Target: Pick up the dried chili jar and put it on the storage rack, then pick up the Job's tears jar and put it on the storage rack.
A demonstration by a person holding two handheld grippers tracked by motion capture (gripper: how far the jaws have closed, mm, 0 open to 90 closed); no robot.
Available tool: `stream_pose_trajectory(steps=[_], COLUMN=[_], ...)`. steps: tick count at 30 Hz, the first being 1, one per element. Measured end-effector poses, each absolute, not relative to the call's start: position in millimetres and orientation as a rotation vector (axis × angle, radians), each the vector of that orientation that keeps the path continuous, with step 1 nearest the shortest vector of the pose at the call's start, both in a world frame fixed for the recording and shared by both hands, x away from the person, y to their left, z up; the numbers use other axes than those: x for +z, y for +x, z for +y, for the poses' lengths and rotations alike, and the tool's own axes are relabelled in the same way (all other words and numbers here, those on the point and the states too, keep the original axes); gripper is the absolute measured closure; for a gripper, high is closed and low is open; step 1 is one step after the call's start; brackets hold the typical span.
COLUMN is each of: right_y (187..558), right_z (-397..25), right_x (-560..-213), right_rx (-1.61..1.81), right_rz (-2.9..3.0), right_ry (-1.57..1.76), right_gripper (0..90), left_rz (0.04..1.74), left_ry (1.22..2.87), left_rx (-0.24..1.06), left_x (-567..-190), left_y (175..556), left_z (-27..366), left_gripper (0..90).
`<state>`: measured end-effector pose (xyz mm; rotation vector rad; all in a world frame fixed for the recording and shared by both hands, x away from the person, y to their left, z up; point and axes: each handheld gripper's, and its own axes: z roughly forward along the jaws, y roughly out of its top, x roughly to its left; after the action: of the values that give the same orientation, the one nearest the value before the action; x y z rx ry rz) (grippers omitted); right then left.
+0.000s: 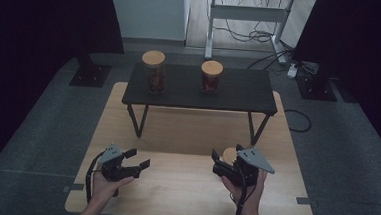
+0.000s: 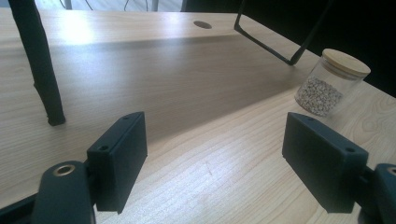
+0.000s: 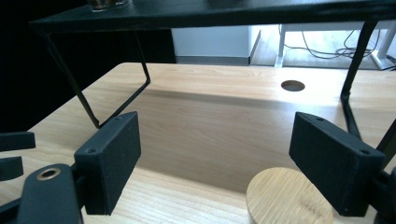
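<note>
- At the left of the wooden table [image 1: 187, 132], the left gripper [image 1: 137, 161] rests low in the person's hand with its jaws spread wide and nothing between them; bare tabletop lies ahead of it in the left gripper view.
- Farther along that view, a small glass jar [image 2: 329, 84] with a bamboo lid and pale grains inside stands upright on the table, near the foot of the black shelf [image 1: 199, 88]. The left gripper is best kept parked where it is, clear of the jar's path.
- Up on the shelf, two darker-filled jars [image 1: 154, 71] and [image 1: 211, 76] stand apart with room between and beside them, which looks like the place the small jar is meant for.
- At the right, the right gripper [image 1: 225, 161] is also wide open and holds nothing; the jar's lid [image 3: 289, 196] sits low between its jaws, nearer the right one.
- To do this grasp well, I would centre the jaws on the jar, drop them below the lid onto the glass wall, and close squarely, since a lid-only grip may slip or lift the lid off.
- Lifting straight up before moving forward should keep the jar clear of the shelf edge and legs.
</note>
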<state>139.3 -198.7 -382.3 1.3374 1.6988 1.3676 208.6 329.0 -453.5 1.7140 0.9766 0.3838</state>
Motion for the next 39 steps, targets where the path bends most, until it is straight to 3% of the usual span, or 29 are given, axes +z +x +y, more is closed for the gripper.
stream_pose_trajectory(steps=[39], right_y=[143.9], right_z=[-200.8], right_x=[-418.3], right_rx=[1.263], right_rz=[1.811], right_ry=[1.406], right_gripper=[16.7], left_rz=[1.013], left_ry=[1.714], left_rx=[0.388], left_x=[-458.3], left_y=[213.7], left_z=[336.5], left_gripper=[22.3])
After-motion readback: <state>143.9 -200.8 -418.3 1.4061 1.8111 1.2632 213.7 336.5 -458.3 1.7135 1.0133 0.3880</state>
